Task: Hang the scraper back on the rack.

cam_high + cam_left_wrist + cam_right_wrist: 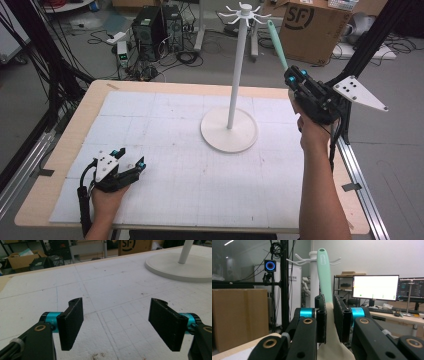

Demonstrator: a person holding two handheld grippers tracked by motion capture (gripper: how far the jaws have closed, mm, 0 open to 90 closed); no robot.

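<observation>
A white hook stand [235, 80] rises from a round base [229, 131] at the table's middle back; its hooked top [313, 258] appears in the right gripper view. My right gripper [295, 77] is raised at the right of the stand and is shut on a mint-green and cream utensil [277, 44]. The utensil's handle [324, 275] points up toward the hooks, with a small hole at its tip. My left gripper [130, 159] rests low at the table's front left, open with nothing between its pads [72, 322].
A white gridded mat [165, 150] covers the wooden table. Behind the table stand a cardboard box [312, 27], computer towers [155, 25] and cables on the floor. A black frame post [367, 45] runs past the right edge.
</observation>
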